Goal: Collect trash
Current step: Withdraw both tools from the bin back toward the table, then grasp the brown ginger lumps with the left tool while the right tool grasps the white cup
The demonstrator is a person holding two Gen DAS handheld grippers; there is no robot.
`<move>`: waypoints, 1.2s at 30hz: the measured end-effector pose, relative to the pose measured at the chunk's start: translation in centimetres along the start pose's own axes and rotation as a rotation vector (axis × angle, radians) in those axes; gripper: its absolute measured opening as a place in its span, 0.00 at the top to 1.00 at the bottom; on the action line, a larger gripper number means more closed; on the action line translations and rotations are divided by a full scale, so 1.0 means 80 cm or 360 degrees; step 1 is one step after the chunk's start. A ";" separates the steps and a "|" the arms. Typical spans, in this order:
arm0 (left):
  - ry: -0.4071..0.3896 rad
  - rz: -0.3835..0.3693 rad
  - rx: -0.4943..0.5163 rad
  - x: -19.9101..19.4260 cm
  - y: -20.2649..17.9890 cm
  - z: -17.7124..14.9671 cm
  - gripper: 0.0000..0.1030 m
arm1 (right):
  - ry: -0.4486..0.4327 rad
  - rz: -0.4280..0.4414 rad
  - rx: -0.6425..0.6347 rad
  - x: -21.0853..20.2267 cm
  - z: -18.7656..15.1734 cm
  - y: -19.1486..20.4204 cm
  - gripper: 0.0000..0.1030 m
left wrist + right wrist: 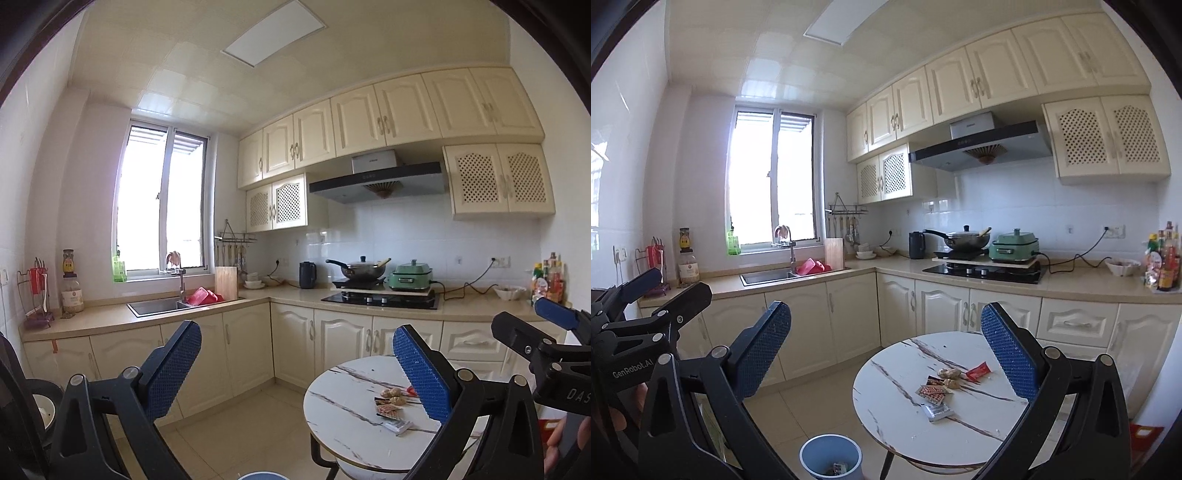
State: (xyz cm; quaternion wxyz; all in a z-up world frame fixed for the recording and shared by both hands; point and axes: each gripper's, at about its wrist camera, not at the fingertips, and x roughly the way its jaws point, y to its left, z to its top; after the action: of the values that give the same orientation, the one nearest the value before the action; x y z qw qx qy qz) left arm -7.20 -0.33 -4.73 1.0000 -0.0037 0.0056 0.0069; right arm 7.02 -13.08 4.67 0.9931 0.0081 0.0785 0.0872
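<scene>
Right wrist view: both grippers, left (295,373) and right (886,350), hang in the air with jaws wide open, holding nothing. Wrappers (934,394) and nutshells (951,377) lie together on the round marble table (905,424). A blue bin (830,456) on the floor just beside it holds some trash.

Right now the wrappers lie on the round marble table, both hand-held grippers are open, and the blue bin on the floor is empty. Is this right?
Not quite: the blue bin is not empty; the right wrist view shows some wrappers already in it. The rest holds: wrappers lie on the round marble table, and the left hand-held gripper and right hand-held gripper are both open.
</scene>
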 end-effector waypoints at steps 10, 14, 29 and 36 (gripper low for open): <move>0.0188 -0.0095 -0.0066 0.080 -0.011 -0.017 0.01 | 0.0122 -0.0165 0.0072 0.037 -0.025 -0.056 0.00; 0.0331 -0.0131 -0.0132 0.144 -0.020 -0.030 0.01 | 0.0222 -0.0275 0.0136 0.065 -0.049 -0.105 0.00; 0.0962 -0.0478 -0.0034 0.450 -0.142 -0.077 0.01 | 0.0716 -0.0501 0.0326 0.209 -0.181 -0.300 0.00; 0.1166 -0.0637 0.0177 0.600 -0.199 -0.089 0.01 | 0.0886 -0.0504 0.0296 0.307 -0.203 -0.378 0.00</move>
State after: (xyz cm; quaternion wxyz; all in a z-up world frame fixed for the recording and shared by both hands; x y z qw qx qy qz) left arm 40.96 -15.66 -12.28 0.9122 0.0469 0.3602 -0.1894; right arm 33.52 -38.52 -16.06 0.9298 0.0622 0.3546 -0.0769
